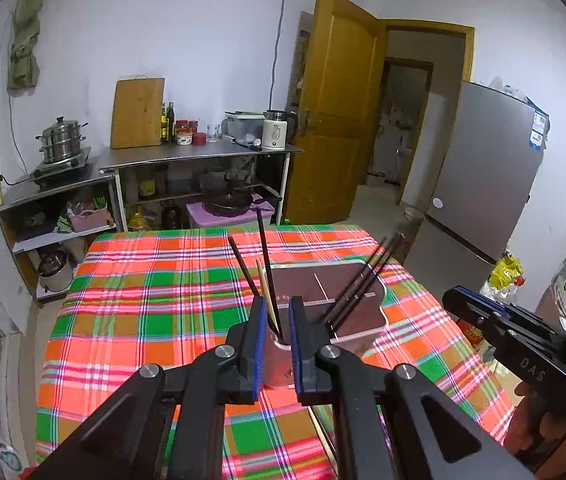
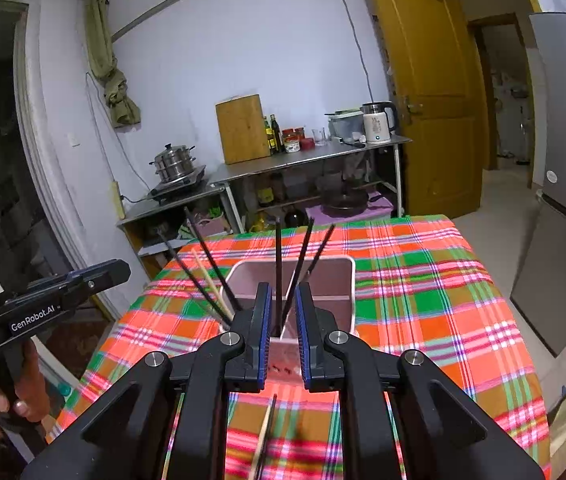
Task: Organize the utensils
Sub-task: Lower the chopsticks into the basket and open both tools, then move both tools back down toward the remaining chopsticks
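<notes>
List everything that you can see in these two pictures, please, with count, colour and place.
Tablecloth: one, orange, green and pink plaid, over the table.
Utensil holder: one, pinkish-white, on the cloth.
Left chopsticks: three seen, two black, one pale, standing in the holder's left corner.
Right chopsticks: three, black, standing in its right corner.
Loose chopsticks: two, one pale, one dark, lying on the near cloth.
Cutting board: one, wooden, leaning on the wall.
Steamer pot: one, steel, on the stove.
Kettle: one, white, on the counter.
Door: one, yellow-brown, open.
Fridge: one, grey, right.
Left gripper: black, blue pads, gripping nothing.
Right gripper: the same.
</notes>
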`<state>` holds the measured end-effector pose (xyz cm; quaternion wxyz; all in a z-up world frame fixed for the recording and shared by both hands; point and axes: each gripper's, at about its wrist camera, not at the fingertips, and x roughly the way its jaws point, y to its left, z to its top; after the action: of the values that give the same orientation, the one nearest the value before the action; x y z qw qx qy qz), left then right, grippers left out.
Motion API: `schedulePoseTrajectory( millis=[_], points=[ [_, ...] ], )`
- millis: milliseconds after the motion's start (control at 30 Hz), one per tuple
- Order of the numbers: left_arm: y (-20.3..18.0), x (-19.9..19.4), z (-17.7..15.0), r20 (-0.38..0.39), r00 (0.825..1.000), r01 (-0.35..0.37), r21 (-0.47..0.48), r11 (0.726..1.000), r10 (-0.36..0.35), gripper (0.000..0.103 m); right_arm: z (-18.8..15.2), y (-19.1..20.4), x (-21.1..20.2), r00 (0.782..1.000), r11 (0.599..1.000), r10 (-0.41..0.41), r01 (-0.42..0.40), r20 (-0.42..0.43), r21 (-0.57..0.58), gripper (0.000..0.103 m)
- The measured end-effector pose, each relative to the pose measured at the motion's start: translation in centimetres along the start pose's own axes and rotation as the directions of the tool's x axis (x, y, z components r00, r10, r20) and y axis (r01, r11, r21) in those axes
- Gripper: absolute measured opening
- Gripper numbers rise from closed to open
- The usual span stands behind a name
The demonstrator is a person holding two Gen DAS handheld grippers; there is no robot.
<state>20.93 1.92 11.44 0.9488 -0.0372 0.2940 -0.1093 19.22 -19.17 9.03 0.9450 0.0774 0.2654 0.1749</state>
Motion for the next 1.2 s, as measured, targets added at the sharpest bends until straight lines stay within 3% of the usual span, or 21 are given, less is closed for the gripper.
schedulePoseTrajectory(
  millis=[667,1200],
  points=[
    [-0.4,-1.7,-9.5,-0.09,0.996,0.02,-0.032,0.999,-0.023,0.01,-7.6,0.9,-3.3,0.997,0.999,0.003,-0.006,-0.079,-0.034,0.012],
    [-1.4,1.4,-13.4,-0.206,0.976,0.053,-0.066,0.996,-0.066,0.01,-10.6,0.1,-2.4,0.988,1.0,0.005,-0.007,-0.153,-0.012,0.012]
  ],
)
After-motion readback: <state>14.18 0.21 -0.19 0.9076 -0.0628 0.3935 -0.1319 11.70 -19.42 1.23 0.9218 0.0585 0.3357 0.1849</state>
